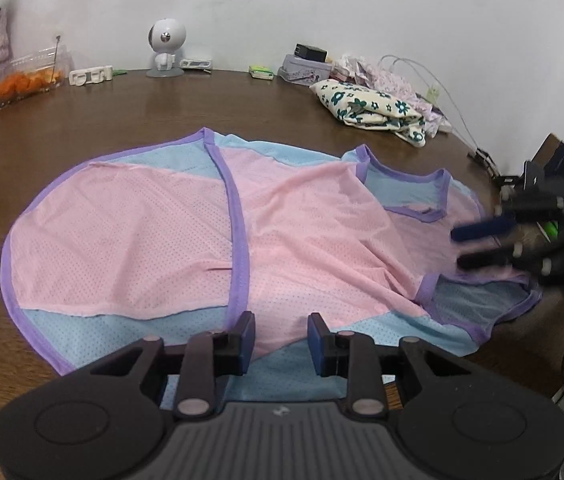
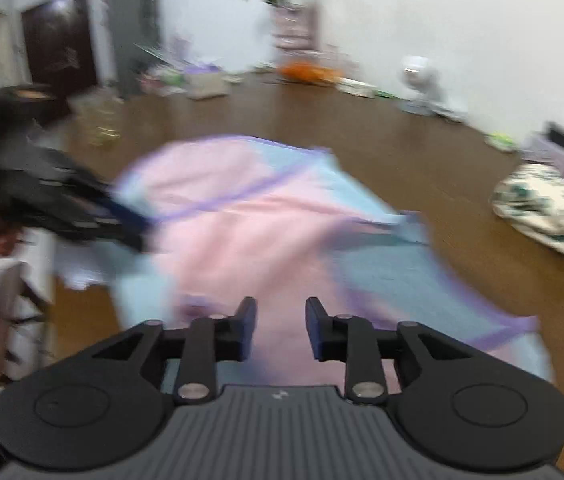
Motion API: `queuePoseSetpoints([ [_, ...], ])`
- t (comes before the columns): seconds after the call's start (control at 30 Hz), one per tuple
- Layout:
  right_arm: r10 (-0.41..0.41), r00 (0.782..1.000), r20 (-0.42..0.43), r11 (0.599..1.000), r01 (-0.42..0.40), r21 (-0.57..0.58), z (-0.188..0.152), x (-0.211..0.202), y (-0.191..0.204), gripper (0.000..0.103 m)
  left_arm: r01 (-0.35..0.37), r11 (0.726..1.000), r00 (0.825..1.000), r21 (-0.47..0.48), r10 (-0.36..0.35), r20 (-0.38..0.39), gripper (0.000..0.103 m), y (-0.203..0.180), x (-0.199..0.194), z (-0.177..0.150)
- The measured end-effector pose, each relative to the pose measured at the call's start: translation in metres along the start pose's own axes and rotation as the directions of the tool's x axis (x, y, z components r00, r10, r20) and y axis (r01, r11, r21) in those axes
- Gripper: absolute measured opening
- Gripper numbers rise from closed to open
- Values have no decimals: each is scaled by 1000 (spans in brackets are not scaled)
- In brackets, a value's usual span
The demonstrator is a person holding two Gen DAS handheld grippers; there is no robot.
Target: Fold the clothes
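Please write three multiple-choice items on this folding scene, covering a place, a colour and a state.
1. Where does the floral cloth lie?
A. on the garment
B. on the table, apart from the garment
C. in a gripper

2. What colour is the trim of the mesh garment?
A. purple
B. green
C. black

3. How do the jaws of the left gripper stand?
A. clamped on the trim
B. apart, with nothing pinched
C. holding the floral cloth

Answers: B, bare brown table separates them; A, purple bands edge the pink and blue panels; B, a gap shows between its pads.
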State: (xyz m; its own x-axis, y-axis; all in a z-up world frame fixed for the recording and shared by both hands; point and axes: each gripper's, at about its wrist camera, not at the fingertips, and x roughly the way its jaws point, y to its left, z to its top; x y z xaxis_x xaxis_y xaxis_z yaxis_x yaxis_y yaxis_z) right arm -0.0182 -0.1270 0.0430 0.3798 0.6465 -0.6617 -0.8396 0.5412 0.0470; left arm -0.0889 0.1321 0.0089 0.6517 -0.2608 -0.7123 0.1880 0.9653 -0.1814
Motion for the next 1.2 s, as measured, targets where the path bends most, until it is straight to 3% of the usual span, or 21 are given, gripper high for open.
queuePoseSetpoints([
  [0.03,0,1000,-1,1000,0,-2,-3,3,9,27,-6,1000,1000,0,6,-3,7,0,0,0],
  [0.07,-2,1000,-11,1000,2,7,-6,7,13,20,-11,1000,1000,0,11,-5,0,1,0,-1],
  [0.1,-4,1000,-26,1000,5,23,-11,12,14,12,-18,1000,1000,0,18,-5,0,2,0,-1],
  [0.23,-21,1000,2,991,20,129,-22,3,20,14,-15,1000,1000,0,15,12,5,9,-13,-4],
  [0.3,19,998,64,983,-30,181,-24,-7,32,35,5,1000,1000,-6,-5,10,16,11,-17,-7],
  [0.37,28,995,92,973,-49,228,-25,-6,42,39,16,1000,1000,-10,-16,2,27,12,-16,-8],
  [0.43,-14,998,63,961,-4,275,-24,6,44,38,13,1000,1000,5,-13,4,23,11,-15,-9],
  [0.47,-42,998,38,952,28,305,-24,14,44,34,12,1000,1000,21,-12,4,1,10,-14,-9],
  [0.53,-63,998,30,948,50,315,-23,19,46,14,8,999,1000,31,-8,13,0,12,-16,-11],
  [0.6,-55,997,44,947,39,320,-22,17,49,3,-11,1000,999,19,10,34,0,20,-22,-13],
  [0.77,-12,994,108,949,-23,314,-19,0,60,4,-4,1000,999,-24,5,52,0,38,-37,-13],
  [0.83,-27,996,83,958,2,288,-20,0,67,10,21,1000,999,-23,-20,36,5,38,-38,-13],
  [0.9,-72,995,63,962,53,267,-24,3,72,30,47,999,999,-19,-46,24,20,33,-37,-13],
  [0.93,-86,994,67,961,66,268,-26,2,73,36,52,999,998,-10,-52,18,30,30,-35,-13],
  [0.97,-96,993,75,959,72,273,-28,0,73,38,45,999,999,7,-45,13,36,27,-33,-14],
  [1.0,-101,992,80,957,75,280,-30,-1,73,38,35,999,999,19,-35,7,36,25,-31,-14],
  [1.03,-105,991,84,955,77,287,-31,-2,72,38,28,999,1000,31,-28,2,32,24,-29,-15],
  [1.1,-105,991,82,952,76,297,-33,0,72,35,18,998,1000,57,-18,-4,5,21,-26,-16],
  [1.13,-103,992,76,952,77,296,-34,1,72,30,15,998,1000,68,-15,-4,1,20,-26,-17],
  [1.17,-102,992,69,952,77,295,-34,2,72,16,10,997,1000,75,-10,1,1,20,-27,-17],
  [1.2,-104,993,62,953,82,292,-35,3,73,9,0,997,1000,80,-1,9,1,21,-29,-17],
])
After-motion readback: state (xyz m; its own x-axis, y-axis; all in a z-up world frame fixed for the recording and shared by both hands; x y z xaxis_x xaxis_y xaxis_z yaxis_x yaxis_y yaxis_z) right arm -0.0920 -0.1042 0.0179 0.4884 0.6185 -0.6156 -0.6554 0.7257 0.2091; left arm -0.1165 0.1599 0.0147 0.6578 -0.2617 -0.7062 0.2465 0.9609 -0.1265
